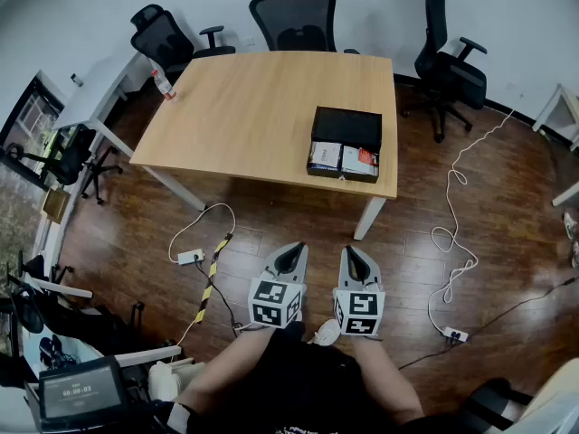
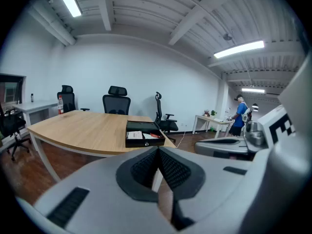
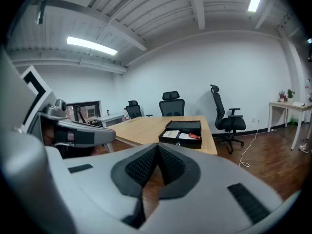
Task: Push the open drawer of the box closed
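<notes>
A black box (image 1: 346,141) sits at the near right corner of the wooden table (image 1: 253,116), its drawer (image 1: 343,163) pulled out toward me with papers and a red item inside. The left gripper view shows the box (image 2: 143,133) small beyond the jaws, and the right gripper view shows the box (image 3: 181,132) too. My left gripper (image 1: 294,252) and right gripper (image 1: 349,253) hang side by side over the floor, well short of the table. Both are shut with nothing held.
Black office chairs (image 1: 294,12) stand behind the table and one (image 1: 445,61) at its right. A bottle (image 1: 163,83) stands on the far left corner. Cables and power strips (image 1: 190,257) lie on the wood floor. A white cord (image 1: 457,233) trails at right. A person in blue (image 2: 240,115) stands far off.
</notes>
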The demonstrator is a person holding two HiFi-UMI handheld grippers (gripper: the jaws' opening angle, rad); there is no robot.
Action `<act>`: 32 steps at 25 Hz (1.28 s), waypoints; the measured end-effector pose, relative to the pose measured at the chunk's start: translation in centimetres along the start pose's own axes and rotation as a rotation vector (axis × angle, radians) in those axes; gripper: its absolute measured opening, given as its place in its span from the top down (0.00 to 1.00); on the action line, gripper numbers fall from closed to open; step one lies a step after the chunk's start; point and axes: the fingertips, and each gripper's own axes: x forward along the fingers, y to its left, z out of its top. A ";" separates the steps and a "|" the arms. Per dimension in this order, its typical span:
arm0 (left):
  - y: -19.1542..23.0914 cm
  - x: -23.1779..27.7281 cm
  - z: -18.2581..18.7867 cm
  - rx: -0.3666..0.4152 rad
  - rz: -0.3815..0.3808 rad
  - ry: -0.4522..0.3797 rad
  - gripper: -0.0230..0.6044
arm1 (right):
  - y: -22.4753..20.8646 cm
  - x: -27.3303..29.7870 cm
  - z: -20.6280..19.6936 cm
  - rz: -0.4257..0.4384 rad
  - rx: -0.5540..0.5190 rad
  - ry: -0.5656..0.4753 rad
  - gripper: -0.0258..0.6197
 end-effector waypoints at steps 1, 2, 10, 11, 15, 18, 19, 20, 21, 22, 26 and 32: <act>0.5 0.4 0.1 -0.002 -0.001 -0.002 0.96 | 0.0 0.5 -0.1 -0.003 -0.001 0.004 0.96; 0.9 0.8 0.3 -0.003 -0.003 -0.004 0.96 | 0.0 1.0 -0.1 -0.005 -0.002 0.008 0.96; 4.5 5.3 2.2 -0.033 -0.042 -0.019 0.96 | -0.6 6.0 1.0 -0.038 -0.024 0.031 0.96; 5.0 6.0 2.7 -0.034 -0.049 -0.022 0.96 | -0.7 6.8 1.1 -0.044 -0.022 0.034 0.96; 8.5 8.9 4.1 -0.033 -0.060 -0.009 0.96 | -1.0 10.9 1.9 -0.065 -0.018 0.047 0.96; 10.7 11.1 5.2 -0.038 -0.069 -0.008 0.96 | -2.0 13.7 1.8 -0.095 -0.010 0.086 0.96; 11.3 11.9 5.5 -0.038 -0.073 -0.009 0.96 | -2.5 14.6 1.6 -0.107 -0.005 0.100 0.96; 11.9 12.7 5.7 -0.040 -0.077 -0.008 0.96 | -3.0 15.5 1.4 -0.119 0.000 0.114 0.96; 12.5 13.4 5.8 -0.043 -0.081 -0.004 0.96 | -3.3 16.2 1.2 -0.130 0.004 0.128 0.96; 13.1 14.0 5.8 -0.047 -0.085 0.001 0.96 | -3.5 16.9 0.9 -0.138 0.005 0.142 0.96; 15.3 15.7 5.8 -0.065 -0.106 0.025 0.96 | -3.5 19.3 0.5 -0.160 0.010 0.183 0.96; 17.5 18.5 7.1 -0.063 -0.170 0.044 0.96 | -3.5 23.7 0.4 -0.207 0.038 0.221 0.96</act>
